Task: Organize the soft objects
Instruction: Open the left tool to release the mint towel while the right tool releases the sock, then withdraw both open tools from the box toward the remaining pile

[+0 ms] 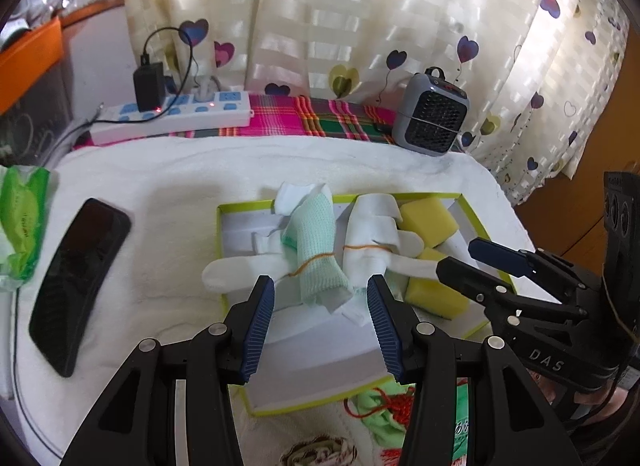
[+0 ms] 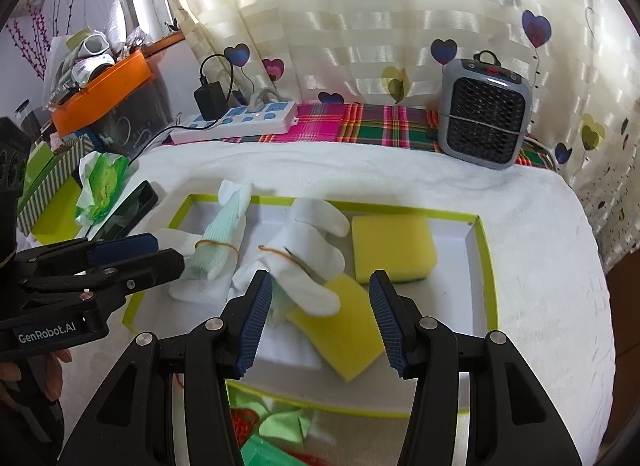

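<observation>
Black phone (image 1: 76,286) left of tray (image 1: 236,207) | heater (image 1: 434,113) behind | both grippers' fingers (image 1: 260,322) apart, empty

I see a fluffy white towel (image 2: 520,225) under a smooth, matt cardboard tray (image 2: 476,250). Porous yellow sponges (image 2: 392,246) lie beside ribbed knit socks (image 1: 316,246). My tool pads (image 1: 260,330) look like ridged blue rubber.

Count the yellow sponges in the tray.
2. One yellow sponge lies flat at the far right of the tray; the other sponge lies nearer, tilted, partly under the white glove bundle. None seems hidden.
</observation>
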`<action>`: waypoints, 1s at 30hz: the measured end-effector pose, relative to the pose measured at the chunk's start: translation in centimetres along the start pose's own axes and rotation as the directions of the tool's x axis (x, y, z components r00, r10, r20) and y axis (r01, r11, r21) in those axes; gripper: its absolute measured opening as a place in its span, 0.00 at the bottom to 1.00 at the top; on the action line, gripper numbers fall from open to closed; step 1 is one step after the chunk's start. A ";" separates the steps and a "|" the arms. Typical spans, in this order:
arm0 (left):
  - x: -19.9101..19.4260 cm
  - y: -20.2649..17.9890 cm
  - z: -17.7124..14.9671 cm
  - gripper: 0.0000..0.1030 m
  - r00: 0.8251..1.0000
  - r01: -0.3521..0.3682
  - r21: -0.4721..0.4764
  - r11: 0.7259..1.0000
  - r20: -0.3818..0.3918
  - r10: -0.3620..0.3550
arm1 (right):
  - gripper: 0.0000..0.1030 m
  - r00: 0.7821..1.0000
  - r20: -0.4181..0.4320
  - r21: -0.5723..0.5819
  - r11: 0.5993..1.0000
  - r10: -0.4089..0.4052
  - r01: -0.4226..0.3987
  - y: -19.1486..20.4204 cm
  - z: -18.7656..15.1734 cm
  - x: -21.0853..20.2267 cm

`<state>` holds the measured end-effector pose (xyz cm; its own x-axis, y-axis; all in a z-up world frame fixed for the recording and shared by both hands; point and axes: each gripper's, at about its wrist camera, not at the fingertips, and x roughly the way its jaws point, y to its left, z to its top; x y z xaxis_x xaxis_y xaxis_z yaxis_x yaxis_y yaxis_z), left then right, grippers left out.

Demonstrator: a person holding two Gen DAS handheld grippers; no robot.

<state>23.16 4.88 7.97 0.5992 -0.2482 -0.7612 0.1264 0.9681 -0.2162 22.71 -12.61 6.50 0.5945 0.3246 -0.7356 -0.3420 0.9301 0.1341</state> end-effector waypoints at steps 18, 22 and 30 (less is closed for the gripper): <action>-3.9 -1.4 -4.4 0.46 0.993 -0.057 0.023 0.998 0.101 0.054 | 0.50 0.998 0.055 0.043 0.999 0.023 -0.025 -0.8 -3.4 -3.5; -4.6 -2.0 -5.3 0.46 0.990 -0.083 0.044 0.996 0.121 0.077 | 0.50 0.997 0.070 0.051 0.998 0.029 -0.033 -0.9 -4.2 -4.3; -5.4 -2.6 -6.7 0.46 0.990 -0.071 0.049 0.996 0.127 0.064 | 0.50 0.995 0.095 0.048 0.999 0.016 -0.021 -1.0 -6.1 -5.8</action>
<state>14.26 3.53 8.56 0.7015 -0.1792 -0.6898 0.1222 0.9838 -0.1314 15.22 -16.48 6.60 0.6553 0.3543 -0.6672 -0.3187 0.9304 0.1810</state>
